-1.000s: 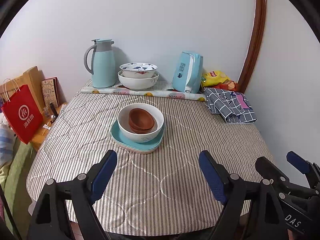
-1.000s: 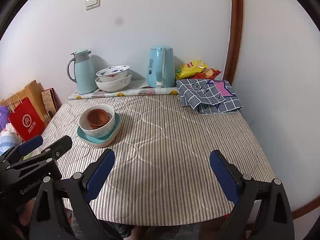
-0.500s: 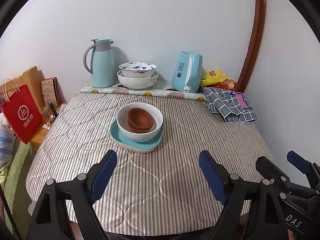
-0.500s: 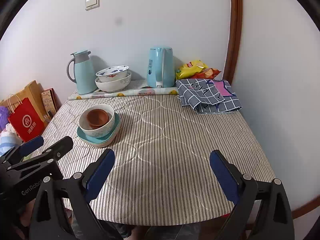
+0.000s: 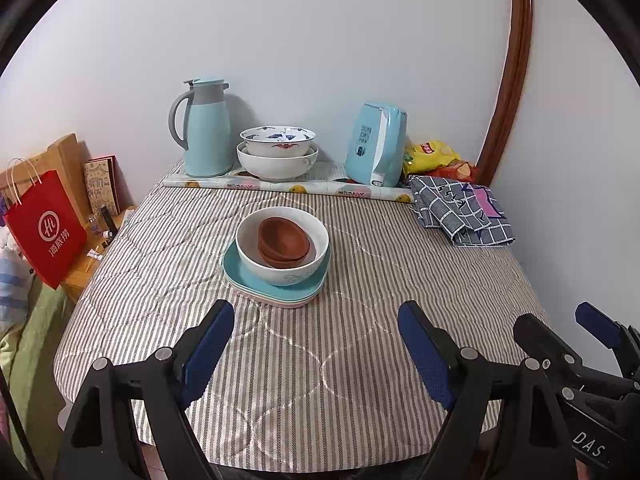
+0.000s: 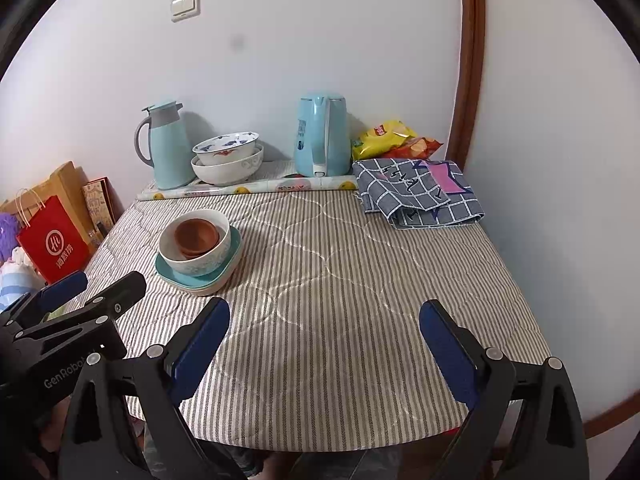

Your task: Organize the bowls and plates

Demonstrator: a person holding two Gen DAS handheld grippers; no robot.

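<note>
Left gripper (image 6: 64,300) reads "GenRobot" — right gripper (image 5: 560,332) "DAS".

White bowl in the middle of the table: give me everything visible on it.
The white bowl is round, glossy, ceramic-looking, with a faint pale pattern low on its outer wall. It stands upright on a stack of teal plates on the striped tablecloth. Nested inside are small brown bowls, leaning toward its right side. No chips visible. Both grippers are open and apart from it.
</note>
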